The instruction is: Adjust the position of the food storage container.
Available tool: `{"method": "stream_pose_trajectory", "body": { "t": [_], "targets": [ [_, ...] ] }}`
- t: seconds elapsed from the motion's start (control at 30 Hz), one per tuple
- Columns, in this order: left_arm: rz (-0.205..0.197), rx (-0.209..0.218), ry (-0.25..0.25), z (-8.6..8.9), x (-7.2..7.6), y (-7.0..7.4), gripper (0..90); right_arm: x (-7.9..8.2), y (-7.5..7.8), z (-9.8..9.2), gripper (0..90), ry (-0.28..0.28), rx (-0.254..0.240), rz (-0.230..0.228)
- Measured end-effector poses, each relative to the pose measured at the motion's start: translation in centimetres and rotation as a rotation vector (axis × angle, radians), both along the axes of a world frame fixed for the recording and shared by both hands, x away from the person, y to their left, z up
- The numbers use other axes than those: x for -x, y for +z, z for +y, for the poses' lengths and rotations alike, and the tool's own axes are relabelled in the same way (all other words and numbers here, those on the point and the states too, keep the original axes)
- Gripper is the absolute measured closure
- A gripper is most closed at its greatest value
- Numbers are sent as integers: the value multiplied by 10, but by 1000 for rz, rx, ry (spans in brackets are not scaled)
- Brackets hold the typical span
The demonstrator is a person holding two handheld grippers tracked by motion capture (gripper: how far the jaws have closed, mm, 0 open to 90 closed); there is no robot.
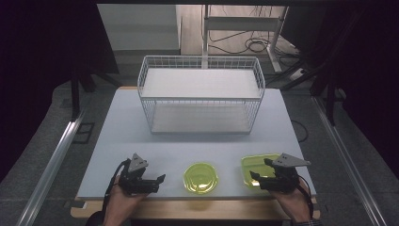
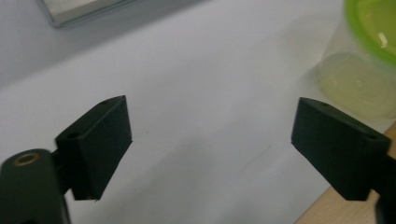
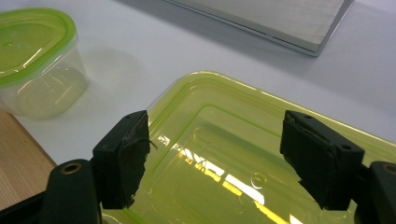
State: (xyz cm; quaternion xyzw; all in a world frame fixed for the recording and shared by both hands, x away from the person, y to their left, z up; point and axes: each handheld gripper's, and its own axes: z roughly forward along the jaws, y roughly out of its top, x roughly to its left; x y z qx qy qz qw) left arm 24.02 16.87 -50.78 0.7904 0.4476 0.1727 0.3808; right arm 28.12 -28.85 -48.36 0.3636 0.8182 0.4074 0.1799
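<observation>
In the high view a white table carries a wire basket at its far middle, with two tiers. Near the front edge sit two green-lidded things: a round tub in the middle and a square box to the right. The left gripper lies low over the table's near left, held by a hand, its jaws pointing right toward the tub but apart from it. The right gripper hovers at the box's near left part, held by the other hand — whether it touches the lid cannot be told from here.

In the left gripper view the jaws stand wide with nothing but bare table between them. The tub shows at the far right, clear-walled with a green lid, well clear of the jaws. A corner of the basket's base lies at the far left.

In the right gripper view the jaws stand wide over the box — its green lid spans the gap beneath them, and the pads press on nothing. The tub stands to the far left, and the basket's base lies beyond.
</observation>
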Motion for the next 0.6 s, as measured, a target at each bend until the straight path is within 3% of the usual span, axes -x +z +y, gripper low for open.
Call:
{"method": "stream_pose_trajectory", "body": {
  "t": [0.13,0.27,0.47,0.6],
  "targets": [
    [-48,48,-82,-7,5,7,377,-1,0,-2,240,-9,-5,-4],
    [-58,65,-124,-16,7,9,606,-1,0,-2,235,-10,-7,-3],
    [-60,114,-220,-39,12,19,850,-2,-2,0,232,-3,6,8],
    [-69,125,-318,-62,18,26,896,-2,-3,0,227,2,11,8]
  ]
}}
